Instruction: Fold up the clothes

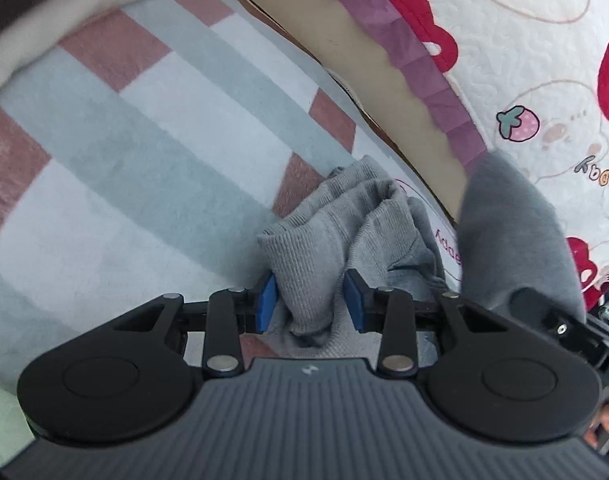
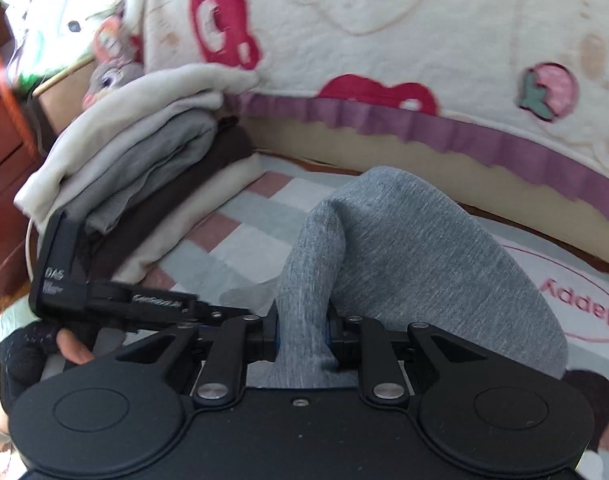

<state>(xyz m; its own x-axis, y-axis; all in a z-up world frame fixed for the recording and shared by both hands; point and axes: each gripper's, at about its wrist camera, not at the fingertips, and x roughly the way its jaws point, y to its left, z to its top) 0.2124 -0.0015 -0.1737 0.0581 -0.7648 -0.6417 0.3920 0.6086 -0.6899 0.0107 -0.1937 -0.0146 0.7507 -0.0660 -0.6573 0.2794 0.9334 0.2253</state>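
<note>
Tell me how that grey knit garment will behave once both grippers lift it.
The grey knit garment is probably floppy: it bunches and droops between the left hand-held gripper and the right hand-held gripper. Its ribbed weave likely grips the pads rather than slipping. It seems light.

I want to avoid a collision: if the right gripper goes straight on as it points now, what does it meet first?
Probably the gray garment that the right gripper already pinches; past that fold, likely the checked mat, then the bed's side. Depth is unclear.
</note>
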